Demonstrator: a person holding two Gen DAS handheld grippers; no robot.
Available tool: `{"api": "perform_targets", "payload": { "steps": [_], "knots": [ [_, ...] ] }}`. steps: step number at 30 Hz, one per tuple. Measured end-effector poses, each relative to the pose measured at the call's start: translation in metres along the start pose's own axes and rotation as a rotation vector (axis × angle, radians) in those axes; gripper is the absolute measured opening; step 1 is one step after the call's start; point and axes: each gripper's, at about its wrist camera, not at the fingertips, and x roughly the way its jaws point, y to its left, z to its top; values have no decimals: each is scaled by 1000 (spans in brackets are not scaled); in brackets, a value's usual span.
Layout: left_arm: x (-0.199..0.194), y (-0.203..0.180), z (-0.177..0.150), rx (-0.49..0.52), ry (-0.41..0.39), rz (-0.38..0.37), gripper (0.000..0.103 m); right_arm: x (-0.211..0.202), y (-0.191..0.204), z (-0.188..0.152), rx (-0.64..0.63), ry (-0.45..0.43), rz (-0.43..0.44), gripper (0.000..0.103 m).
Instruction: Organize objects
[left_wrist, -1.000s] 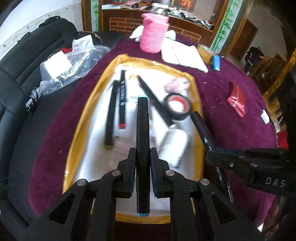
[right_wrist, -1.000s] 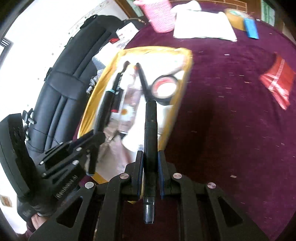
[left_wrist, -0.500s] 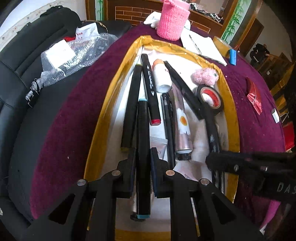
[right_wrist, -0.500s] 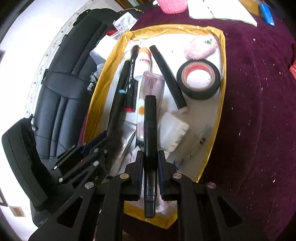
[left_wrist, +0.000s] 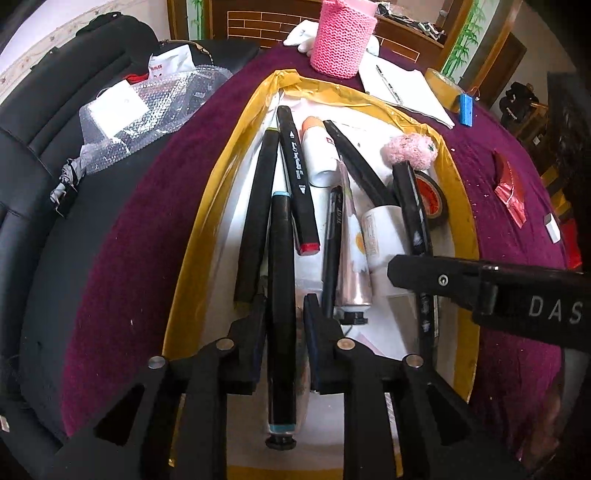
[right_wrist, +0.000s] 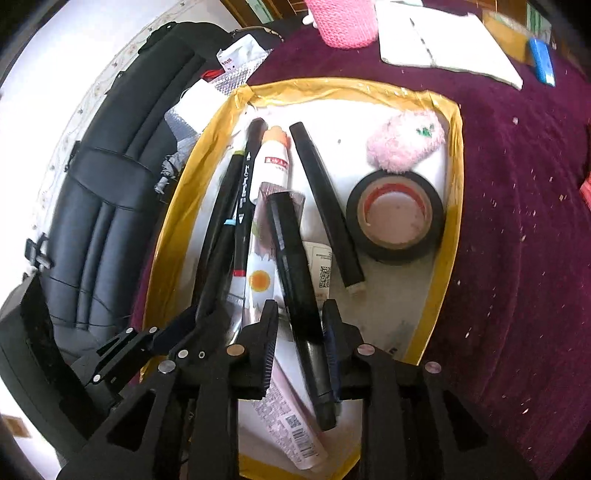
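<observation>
Markers, two of them, black and slim, lie inside the yellow-rimmed white tray (left_wrist: 207, 236) on the maroon tablecloth (left_wrist: 122, 229). Teal-capped marker (left_wrist: 281, 295) sits between the jaws of the left gripper (left_wrist: 283, 306); jaws have just been opening, gaps showing on both sides, grip let go. Plain black marker (right_wrist: 295, 273) lies tilted between the jaws of the right gripper (right_wrist: 300, 314), which have also just been opening, pads clear of it. Around them: red-tipped marker (left_wrist: 297, 184), white bottle (left_wrist: 319, 151), black tape roll (right_wrist: 394, 216), pink fluffy ball (right_wrist: 404, 146).
</observation>
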Motion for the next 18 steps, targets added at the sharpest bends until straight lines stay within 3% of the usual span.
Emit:
{"api": "perform_targets", "payload": {
  "steps": [3,6,9,11,14,17,18],
  "knots": [
    [-4,0,-3,-19,0,-8,22,-3,-13,-5,46,31,65,31],
    [-10,-1,-5,-32,-5,-13,24,-6,-23,-11,78,46,65,38],
    [-17,-6,-7,-32,-22,-9,24,-16,-28,-16,99,21,87,38],
    [-26,-13,-8,-21,-55,7,24,-28,-26,-18,84,-12,81,44],
    [-53,-27,-8,9,-165,79,24,-51,-23,-24,42,-77,66,51],
    [-103,-49,-13,44,-369,250,25,-74,-23,-32,12,-142,29,52],
    [-127,-58,-16,38,-438,288,40,-82,-25,-36,7,-171,10,52]
  ]
}}
